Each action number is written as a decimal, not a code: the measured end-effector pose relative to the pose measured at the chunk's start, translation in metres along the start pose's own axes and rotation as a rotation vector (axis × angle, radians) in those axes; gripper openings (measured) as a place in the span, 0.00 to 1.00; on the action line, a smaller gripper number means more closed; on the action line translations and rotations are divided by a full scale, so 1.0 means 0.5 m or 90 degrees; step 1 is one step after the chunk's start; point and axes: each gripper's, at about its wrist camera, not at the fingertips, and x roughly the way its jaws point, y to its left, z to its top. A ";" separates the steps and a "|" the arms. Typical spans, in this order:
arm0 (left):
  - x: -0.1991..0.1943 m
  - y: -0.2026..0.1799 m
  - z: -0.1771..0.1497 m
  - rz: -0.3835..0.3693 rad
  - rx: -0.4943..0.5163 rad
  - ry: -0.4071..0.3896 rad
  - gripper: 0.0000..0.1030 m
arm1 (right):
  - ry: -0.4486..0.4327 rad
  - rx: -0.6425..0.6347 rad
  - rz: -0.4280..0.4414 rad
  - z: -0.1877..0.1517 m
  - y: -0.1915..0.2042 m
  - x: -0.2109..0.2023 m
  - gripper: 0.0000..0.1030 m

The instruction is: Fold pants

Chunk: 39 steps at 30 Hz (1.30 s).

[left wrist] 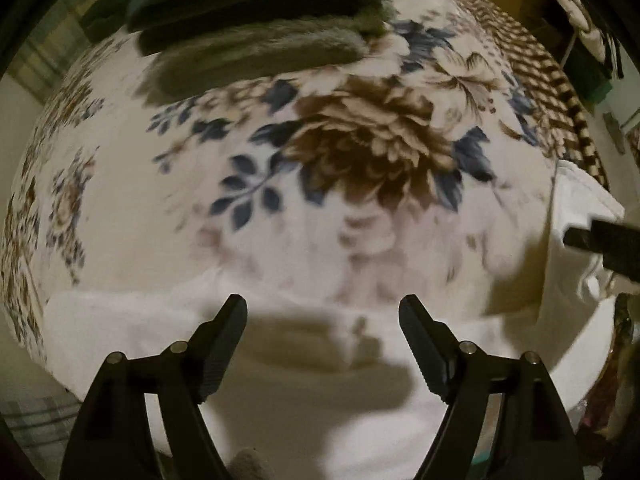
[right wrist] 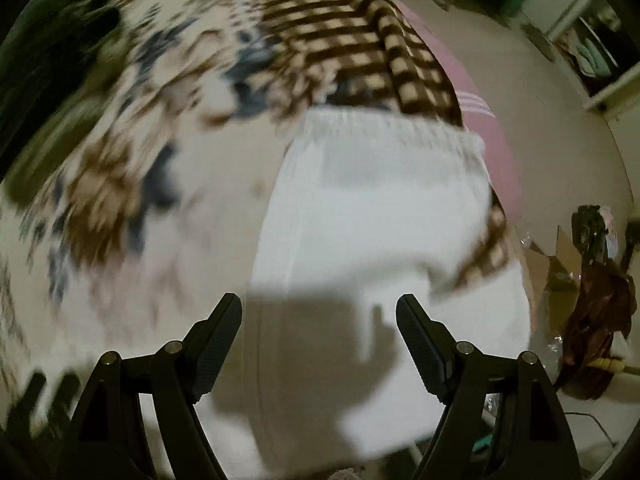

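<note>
Left claw (left wrist: pixel 323 308): jaws spread wide, nothing between them, poised over white cloth at the near edge of the bed.
Right claw (right wrist: pixel 319 308): also spread wide and empty, its shadow falling on the white cloth just ahead of the fingertips.
White pants (right wrist: pixel 372 216): lying on the floral blanket (left wrist: pixel 340 152) that covers the bed; elastic waistband at the far end in the right wrist view, close to the checked brown border (right wrist: pixel 360 48) of the blanket. The same white fabric (left wrist: pixel 132 320) runs along the bottom of the left wrist view, with one part rising at the right edge (left wrist: pixel 576 200) beside a dark bar that I take to be the other tool.
Pants relative to claws: cloth sits directly below and ahead of both claws; whether either fingertip touches it cannot be told.
Elsewhere: dark folded garments (left wrist: pixel 256 4) stacked at the far side of the blanket, well apart from the pants; cardboard and bags (right wrist: pixel 592 280) on the floor beside the bed.
Risk, grip: both views are smeared by motion, so a closing claw could pinch the plush blanket along with the pants and drag both.
Risk, layers: catching only the top layer would leave the fold crooked.
Risk, edge: the pants lie near the bed's side, so a pull that way could slide them off.
</note>
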 end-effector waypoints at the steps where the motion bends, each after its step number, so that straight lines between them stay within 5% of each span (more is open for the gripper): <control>1: 0.009 -0.007 0.005 0.006 0.006 0.003 0.75 | 0.001 0.001 -0.008 0.015 0.007 0.016 0.79; 4: 0.010 -0.016 0.002 0.000 0.014 0.012 0.75 | 0.011 -0.014 -0.033 0.035 0.026 0.056 0.78; 5: 0.010 -0.018 0.000 -0.004 0.015 0.016 0.75 | 0.010 -0.022 -0.049 0.030 0.025 0.058 0.69; 6: 0.008 -0.018 -0.006 -0.011 0.016 0.022 0.75 | 0.002 -0.022 -0.064 0.020 0.015 0.051 0.47; 8: -0.001 -0.025 -0.020 -0.024 0.017 0.034 0.75 | -0.011 0.011 -0.058 -0.012 -0.022 0.027 0.19; 9: -0.006 -0.028 -0.026 -0.030 0.017 0.037 0.75 | -0.021 0.041 -0.051 -0.034 -0.053 0.006 0.09; 11: -0.020 -0.037 -0.044 -0.045 0.021 0.042 0.75 | -0.035 0.091 -0.048 -0.079 -0.114 -0.030 0.06; 18: -0.044 -0.093 -0.094 -0.082 0.040 0.060 0.75 | -0.028 0.333 -0.013 -0.295 -0.381 -0.092 0.05; 23: -0.034 -0.135 -0.114 -0.081 0.053 0.070 0.75 | 0.020 0.399 0.013 -0.356 -0.470 -0.004 0.08; 25: -0.033 -0.140 -0.119 -0.080 0.051 0.072 0.75 | 0.083 0.395 -0.001 -0.356 -0.484 0.048 0.22; 29: -0.047 -0.113 -0.137 -0.078 0.031 0.072 0.75 | 0.068 0.433 0.053 -0.351 -0.487 0.034 0.35; 34: -0.036 -0.033 -0.199 -0.055 -0.018 0.105 0.75 | 0.095 0.434 0.223 -0.372 -0.424 0.028 0.36; 39: 0.009 0.031 -0.270 -0.060 -0.094 0.162 0.75 | 0.148 0.436 0.232 -0.388 -0.359 0.088 0.36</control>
